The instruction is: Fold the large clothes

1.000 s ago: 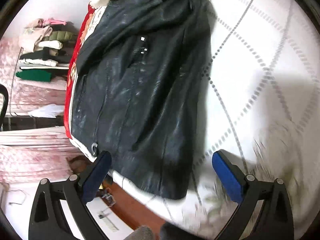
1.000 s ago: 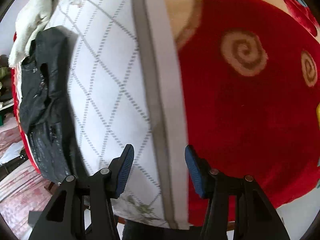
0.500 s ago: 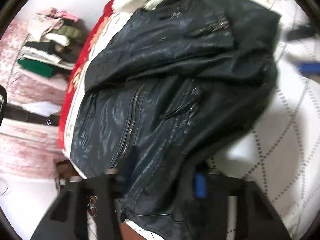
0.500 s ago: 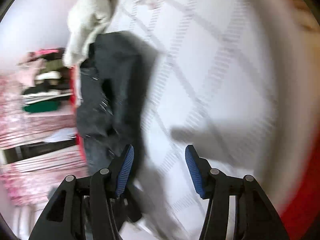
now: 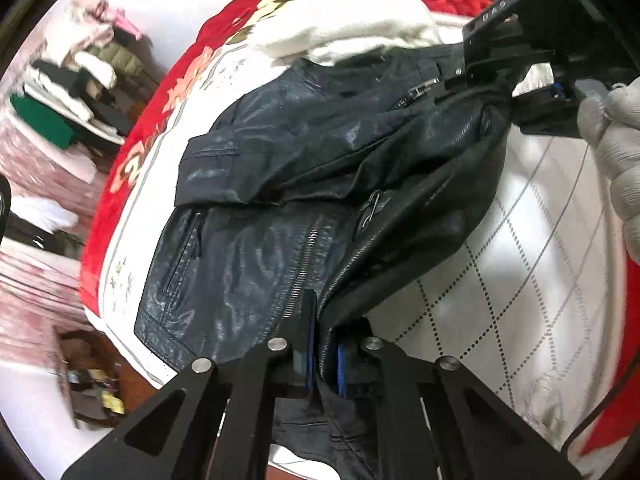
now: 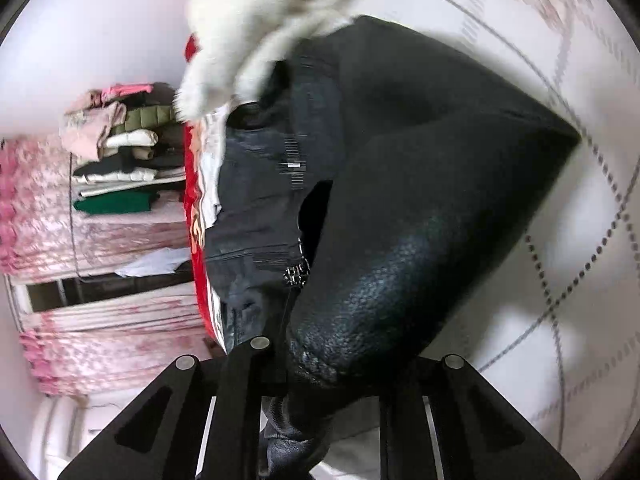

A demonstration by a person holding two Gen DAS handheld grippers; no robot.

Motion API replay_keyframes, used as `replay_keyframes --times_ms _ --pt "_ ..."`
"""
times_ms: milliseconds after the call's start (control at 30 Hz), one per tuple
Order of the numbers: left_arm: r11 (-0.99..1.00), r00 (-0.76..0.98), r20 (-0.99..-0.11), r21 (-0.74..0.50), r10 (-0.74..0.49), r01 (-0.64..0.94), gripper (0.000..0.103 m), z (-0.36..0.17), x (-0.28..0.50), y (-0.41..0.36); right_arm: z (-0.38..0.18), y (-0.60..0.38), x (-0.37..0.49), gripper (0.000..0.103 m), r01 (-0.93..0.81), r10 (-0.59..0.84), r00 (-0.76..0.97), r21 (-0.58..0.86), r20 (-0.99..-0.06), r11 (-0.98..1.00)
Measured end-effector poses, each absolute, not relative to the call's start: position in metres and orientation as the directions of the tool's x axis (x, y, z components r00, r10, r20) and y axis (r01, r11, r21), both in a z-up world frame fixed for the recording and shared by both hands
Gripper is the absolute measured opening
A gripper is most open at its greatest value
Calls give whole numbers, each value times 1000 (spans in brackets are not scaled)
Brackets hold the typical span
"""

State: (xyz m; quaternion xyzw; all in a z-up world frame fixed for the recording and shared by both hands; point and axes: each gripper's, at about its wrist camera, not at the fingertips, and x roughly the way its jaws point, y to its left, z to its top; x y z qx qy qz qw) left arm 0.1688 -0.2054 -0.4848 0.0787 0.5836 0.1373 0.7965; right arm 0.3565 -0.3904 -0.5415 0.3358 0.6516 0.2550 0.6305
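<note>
The black leather jacket point(image 5: 288, 200) lies on the bed's white quilt point(image 5: 532, 280), and both tools have hold of it. The left gripper point(image 5: 324, 356) has its 2 blue-padded fingers point(image 5: 309, 354) all but together, pinching the zip-edged front panel near the hem; the leather rises straight ahead of them. The right gripper point(image 6: 316, 384) has just been closing and is now nearly shut, with a thick fold of the jacket bunched between its fingers, the pads themselves hidden by the leather. In the left view that gripper point(image 5: 516, 64) sits at the far end of the same edge, near the collar, worked by a gloved hand point(image 5: 612, 136). The jacket's long axis therefore runs from the left fingers away to the right fingers, collar farthest off, against a white garment point(image 5: 352, 20). Judgement: the coming fold turns on both ends travelling together across that axis. Legible writing: only the raised letters "DAS" on the right tool's body; no garment label can be read.
</note>
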Motion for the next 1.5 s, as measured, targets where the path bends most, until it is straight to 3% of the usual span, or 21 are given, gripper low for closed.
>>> replay_keyframes --times_ms 133,300,567,633,667,700,733,767,833,900,1000,1067,1200,1333,1433,1500 --pt "974 277 -944 133 180 -181 6 -458 169 -148 -471 -330 366 16 22 670 25 670 -742 742" --pt "961 265 -962 -4 72 -276 10 -456 174 -57 -436 -236 379 16 -55 540 4 539 -841 840" --pt "897 249 -964 -191 -95 -397 13 -512 180 73 -478 -83 408 18 -104 365 -96 374 -926 921" --pt "885 230 -968 -195 -103 -423 18 -531 180 97 -502 -53 414 24 -120 336 -160 356 -928 927" --pt "880 230 -968 -198 -104 -432 23 -534 179 107 -513 -41 417 28 -111 336 -194 361 -922 926" --pt "875 231 -968 -193 -96 -445 28 -536 177 115 -519 -31 419 43 -102 342 -222 371 -913 923" --pt "867 237 -967 -192 -88 -460 49 -535 175 125 -521 -26 421 56 -94 357 -234 386 -904 918" --pt "858 254 -963 -206 -92 -470 80 -532 173 134 -518 -24 422 58 -82 390 -235 417 -890 905" --pt "847 274 -958 -211 -81 -487 99 -525 170 147 -502 -28 425 59 -46 531 -231 555 -815 831" --pt "853 274 -961 -174 -38 -491 99 -516 174 151 -482 -43 428 59 -37 579 -179 593 -796 804" --pt "870 268 -963 -120 15 -479 99 -509 185 151 -458 -78 432 59 -78 467 -48 469 -883 880" --pt "882 271 -963 -117 13 -457 99 -513 195 144 -470 -96 435 59 -54 446 -42 448 -894 892" --pt "887 246 -969 -135 -25 -442 99 -538 233 129 -528 -85 444 40 -53 426 -120 435 -897 899" --pt "918 168 -986 -70 -4 -391 99 -578 266 119 -568 -60 460 42 -157 343 -128 361 -931 919" --pt "942 200 -980 -71 -5 -328 99 -567 270 114 -545 -79 467 45 -141 429 -146 448 -891 883" --pt "952 228 -974 -64 6 -298 99 -551 267 113 -512 -126 469 57 -121 486 -44 488 -873 865"
